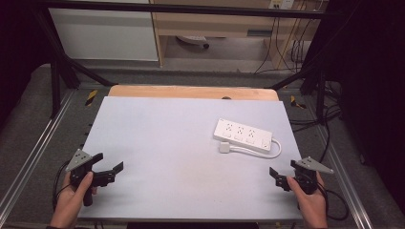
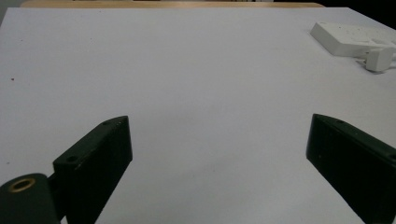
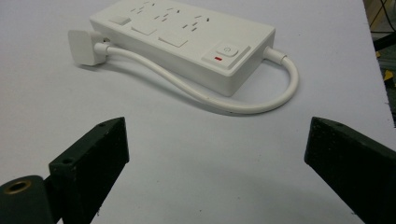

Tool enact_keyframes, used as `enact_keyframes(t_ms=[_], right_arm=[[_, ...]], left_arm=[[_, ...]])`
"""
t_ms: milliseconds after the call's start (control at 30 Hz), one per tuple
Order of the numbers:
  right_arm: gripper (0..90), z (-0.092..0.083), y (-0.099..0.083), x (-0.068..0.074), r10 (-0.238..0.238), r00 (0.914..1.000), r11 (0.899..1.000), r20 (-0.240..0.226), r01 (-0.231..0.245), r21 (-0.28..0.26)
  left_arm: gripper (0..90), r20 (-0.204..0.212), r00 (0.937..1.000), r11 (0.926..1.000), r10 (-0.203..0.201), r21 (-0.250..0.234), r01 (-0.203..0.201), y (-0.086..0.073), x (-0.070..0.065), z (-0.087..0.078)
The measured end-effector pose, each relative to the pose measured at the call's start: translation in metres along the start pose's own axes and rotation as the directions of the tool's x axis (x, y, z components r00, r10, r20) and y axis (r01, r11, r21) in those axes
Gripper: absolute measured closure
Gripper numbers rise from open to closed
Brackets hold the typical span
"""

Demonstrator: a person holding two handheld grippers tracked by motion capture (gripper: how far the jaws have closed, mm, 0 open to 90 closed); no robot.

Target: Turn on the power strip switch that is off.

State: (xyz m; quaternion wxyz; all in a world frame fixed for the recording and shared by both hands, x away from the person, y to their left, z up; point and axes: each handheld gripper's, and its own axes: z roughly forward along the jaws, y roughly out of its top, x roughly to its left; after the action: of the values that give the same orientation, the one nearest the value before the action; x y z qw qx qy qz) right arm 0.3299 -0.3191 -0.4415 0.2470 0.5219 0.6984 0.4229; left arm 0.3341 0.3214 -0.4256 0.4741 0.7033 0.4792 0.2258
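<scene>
**Both grippers wide apart, power strip sitting on the right half of the counter**

So the white power strip (image 1: 242, 135) lies flat on the pale counter (image 1: 157, 143), right of centre, with its short cord (image 3: 219, 100) looped round the near side and the plug (image 3: 83, 47) resting by its left end. Left gripper (image 1: 111, 162) hovers near the front-left corner, jaws spread, nothing in them. Right gripper (image 1: 276, 177) is at the front-right, jaws also spread and empty, pointing toward the strip but apart from it.
</scene>
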Motion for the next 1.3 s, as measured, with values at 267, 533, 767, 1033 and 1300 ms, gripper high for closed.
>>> enact_keyframes(t_ms=[267, 533, 767, 1033, 1300], right_arm=[[6.6, -0.009, 0.0, -0.005, 0.0, 1.0, 1.0, 0.007, 0.001, -0.008], [5.2, -0.008, 0.007, -0.003, 0.005, 0.9999, 1.0, -0.014, -0.005, -0.016], [4.5, -0.01, 0.01, -0.002, 0.016, 0.9994, 0.999, -0.031, -0.017, -0.03], [4.3, -0.011, 0.015, 0.004, 0.007, 0.999, 0.999, -0.044, -0.009, -0.045], [4.1, -0.011, 0.023, 0.009, -0.003, 0.9979, 0.999, -0.064, -0.001, -0.055]], left_arm=[[7.1, 0.001, 1.0, 1.0, 0.003, -0.001, -0.003, 0.001, 0.0, 0.0], [6.9, 0.003, 1.0, 1.0, 0.004, -0.003, -0.004, 0.0, 0.0, 0.0], [6.5, 0.004, 1.0, 1.0, 0.005, -0.005, -0.005, 0.0, 0.0, 0.0], [6.5, 0.009, 0.9999, 0.9999, 0.01, 0.0, -0.01, 0.0, -0.001, 0.0], [6.5, 0.013, 0.9998, 0.9999, 0.012, 0.008, -0.012, -0.002, -0.002, 0.002]])
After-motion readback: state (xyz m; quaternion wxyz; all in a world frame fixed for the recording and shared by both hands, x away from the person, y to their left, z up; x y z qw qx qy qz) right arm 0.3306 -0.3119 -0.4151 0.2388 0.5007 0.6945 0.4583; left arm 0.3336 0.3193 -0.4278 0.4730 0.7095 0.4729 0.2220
